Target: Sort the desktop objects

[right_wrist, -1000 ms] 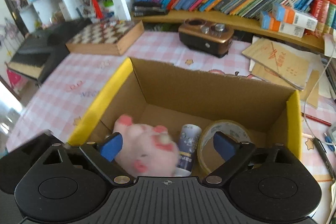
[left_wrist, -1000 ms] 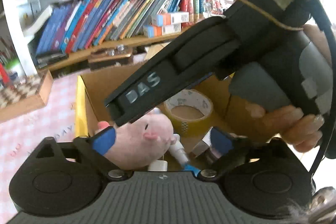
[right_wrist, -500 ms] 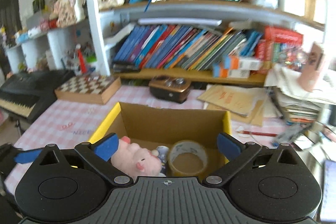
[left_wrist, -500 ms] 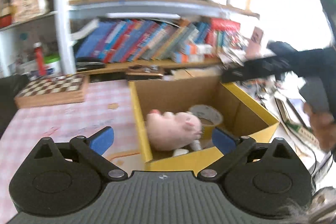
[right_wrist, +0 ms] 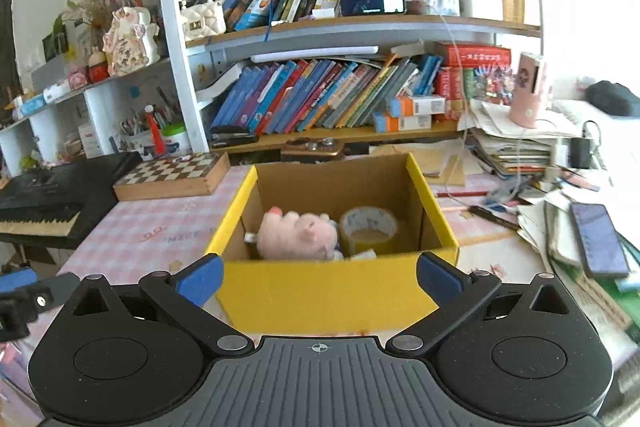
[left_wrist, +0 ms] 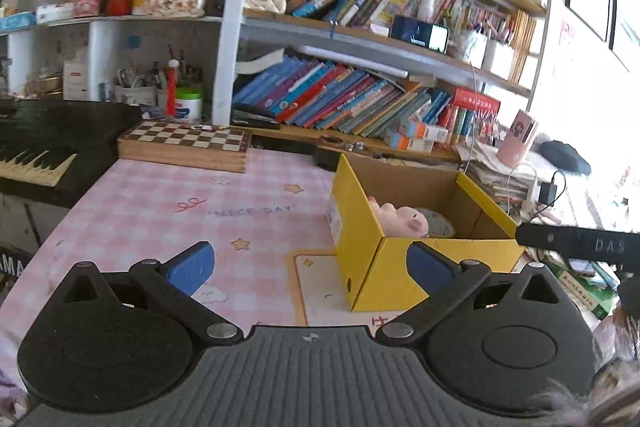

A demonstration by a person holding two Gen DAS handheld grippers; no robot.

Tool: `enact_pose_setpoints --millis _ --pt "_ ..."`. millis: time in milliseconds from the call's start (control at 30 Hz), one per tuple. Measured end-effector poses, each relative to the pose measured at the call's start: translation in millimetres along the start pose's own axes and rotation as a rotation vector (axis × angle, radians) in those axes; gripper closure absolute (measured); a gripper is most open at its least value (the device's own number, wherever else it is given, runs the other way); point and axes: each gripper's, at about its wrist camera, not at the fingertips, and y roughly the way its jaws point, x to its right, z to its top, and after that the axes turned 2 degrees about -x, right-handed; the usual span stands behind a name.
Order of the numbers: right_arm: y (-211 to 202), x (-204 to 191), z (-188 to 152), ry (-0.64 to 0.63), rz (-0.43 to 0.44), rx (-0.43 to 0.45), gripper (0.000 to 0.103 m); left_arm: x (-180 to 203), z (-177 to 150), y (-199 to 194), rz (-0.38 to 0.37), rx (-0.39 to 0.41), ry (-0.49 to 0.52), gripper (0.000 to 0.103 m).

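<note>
- You are holding the left gripper [left_wrist: 310,263] above the pink checked tablecloth [left_wrist: 168,211], its jaws spread wide and carrying nothing; the blue fingertips [left_wrist: 191,265] are sitting well apart.
- You are holding the right gripper [right_wrist: 318,277] just in front of the yellow cardboard box [right_wrist: 320,291], jaws also spread wide and empty, with the box's near wall showing between the two blue pads.
- The box is standing open on the tablecloth, and in the left wrist view it [left_wrist: 400,267] is lying to the right of your left gripper, one corner turned toward the camera.
- The pink plush pig [right_wrist: 296,237] is lying inside the box on its left side, touching or nearly touching the roll of tape [right_wrist: 370,227] that is resting beside it on the right.
- Something small and white is peeking out by the pig along the box's near wall; I cannot tell what it is.
- In the left wrist view only the top of the pig [left_wrist: 400,219] is showing over the box wall.
- A wooden chessboard [right_wrist: 172,175] is sitting at the back left of the table, well apart from the box, next to a black keyboard [right_wrist: 44,207].
- A phone [right_wrist: 598,239] is lying on stacked papers to the right of the box.
- The bookshelf [right_wrist: 320,95] is filling the background behind the table.
</note>
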Motion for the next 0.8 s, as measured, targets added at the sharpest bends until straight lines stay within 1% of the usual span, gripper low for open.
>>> enact_pose_setpoints --millis 133,200,300,400,600,800 --pt "-26 -17 -22 -0.014 -0.014 0.045 0.000 -11 -17 -27 -0.018 0.036 -0.030 0.000" --pt "-37 -27 -33 -0.024 -0.020 0.052 0.000 -15 -26 -38 -0.019 0.034 -0.018 0.000" --pt "-53 -45 -52 -0.057 -0.081 0.059 0.000 -21 -37 -52 -0.027 0.020 0.003 0.000" --pt "-65 -58 -66 -0.069 -0.097 0.059 0.000 -26 -47 -65 -0.035 0.009 0.015 0.000" --pt "-80 -71 -83 -0.039 -0.089 0.011 0.000 -34 -58 -78 -0.031 -0.019 0.017 0.000" --pt "-87 -72 -94 0.021 -0.080 -0.041 0.000 -43 -65 -88 -0.073 -0.034 -0.004 0.000"
